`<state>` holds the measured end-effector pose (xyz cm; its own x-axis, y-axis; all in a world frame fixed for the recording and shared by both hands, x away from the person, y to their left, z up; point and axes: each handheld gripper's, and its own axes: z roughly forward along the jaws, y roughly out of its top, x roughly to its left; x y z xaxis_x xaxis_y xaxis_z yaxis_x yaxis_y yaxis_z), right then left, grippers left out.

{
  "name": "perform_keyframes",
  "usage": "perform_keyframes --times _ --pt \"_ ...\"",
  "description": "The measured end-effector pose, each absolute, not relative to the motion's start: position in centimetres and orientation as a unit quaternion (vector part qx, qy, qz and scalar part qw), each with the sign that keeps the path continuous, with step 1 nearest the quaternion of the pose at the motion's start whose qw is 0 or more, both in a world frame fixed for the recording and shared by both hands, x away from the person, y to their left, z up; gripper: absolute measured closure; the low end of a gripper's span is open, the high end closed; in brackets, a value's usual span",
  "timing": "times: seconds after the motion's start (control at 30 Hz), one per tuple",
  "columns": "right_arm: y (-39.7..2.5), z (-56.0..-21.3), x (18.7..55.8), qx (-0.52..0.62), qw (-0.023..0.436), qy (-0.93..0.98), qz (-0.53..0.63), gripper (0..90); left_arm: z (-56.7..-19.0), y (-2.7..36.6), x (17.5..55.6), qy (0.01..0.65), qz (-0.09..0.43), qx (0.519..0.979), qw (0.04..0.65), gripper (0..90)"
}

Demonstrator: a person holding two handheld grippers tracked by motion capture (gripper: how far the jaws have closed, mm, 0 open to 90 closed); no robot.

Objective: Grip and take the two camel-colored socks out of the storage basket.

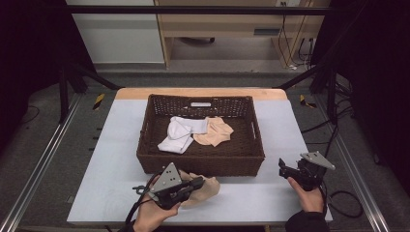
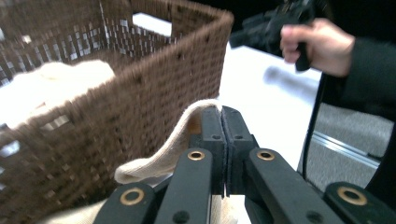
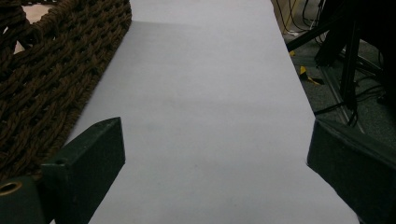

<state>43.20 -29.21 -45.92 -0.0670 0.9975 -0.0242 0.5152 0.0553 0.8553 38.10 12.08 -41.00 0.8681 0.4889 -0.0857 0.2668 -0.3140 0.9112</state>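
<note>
Left gripper (image 1: 197,183): at the near edge of the table, just in front of the basket; its jaws are pressed together on a fold of the beige sock (image 2: 180,140), as the left gripper view shows.
Beige sock: lies on the table (image 1: 111,145) close against the basket's near wall, part of it lifted in the jaws (image 1: 205,187).
Right gripper (image 1: 283,167): held over the table's near right corner, well apart from the sock; jaws spread wide with bare tabletop between them, gripping nothing.
Wicker basket (image 1: 200,162): dark brown, mid-table.
In the basket: a white sock (image 1: 180,134) on the left, touching a second beige sock (image 1: 215,131) to its right.
</note>
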Motion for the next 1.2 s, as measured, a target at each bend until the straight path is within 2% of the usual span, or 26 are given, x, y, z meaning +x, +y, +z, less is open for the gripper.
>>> perform_keyframes --times 0.27,0.43,0.47,0.5,0.53,0.57,0.7,0.77,0.97,1.2 --pt "-29.1 -46.0 43.3 0.587 0.343 0.645 0.348 4.6 -45.0 11.1 39.6 0.251 0.100 0.835 0.480 87.6" --pt "-29.0 -46.0 43.3 0.587 0.343 0.646 0.348 4.5 -45.5 10.9 39.7 0.259 0.103 0.836 0.472 80.4" --pt "-29.0 -46.0 43.4 0.585 0.343 0.647 0.348 4.5 -45.5 10.9 39.7 0.259 0.105 0.836 0.472 71.6" --pt "-29.0 -46.0 43.4 0.585 0.343 0.647 0.348 4.5 -45.5 10.9 39.7 0.262 0.105 0.835 0.472 71.6" --pt "-29.0 -46.0 43.3 0.585 0.343 0.647 0.348 4.4 -45.4 11.0 39.6 0.263 0.107 0.833 0.474 65.8" --pt "-29.0 -46.0 43.3 0.585 0.343 0.647 0.348 4.4 -45.3 11.1 39.6 0.262 0.112 0.831 0.478 65.8" --pt "-29.1 -46.0 43.3 0.587 0.343 0.644 0.350 4.3 -44.6 12.1 39.5 0.272 0.121 0.819 0.490 51.4" --pt "-29.1 -46.0 43.3 0.587 0.343 0.645 0.350 4.3 -44.2 12.8 39.5 0.277 0.129 0.815 0.493 47.4" --pt "-29.2 -45.9 43.2 0.588 0.343 0.642 0.352 4.3 -44.1 15.5 39.5 0.303 0.144 0.805 0.488 42.4" --pt "-29.1 -45.9 43.2 0.587 0.344 0.642 0.353 4.2 -45.1 19.4 39.4 0.336 0.170 0.795 0.476 41.3"
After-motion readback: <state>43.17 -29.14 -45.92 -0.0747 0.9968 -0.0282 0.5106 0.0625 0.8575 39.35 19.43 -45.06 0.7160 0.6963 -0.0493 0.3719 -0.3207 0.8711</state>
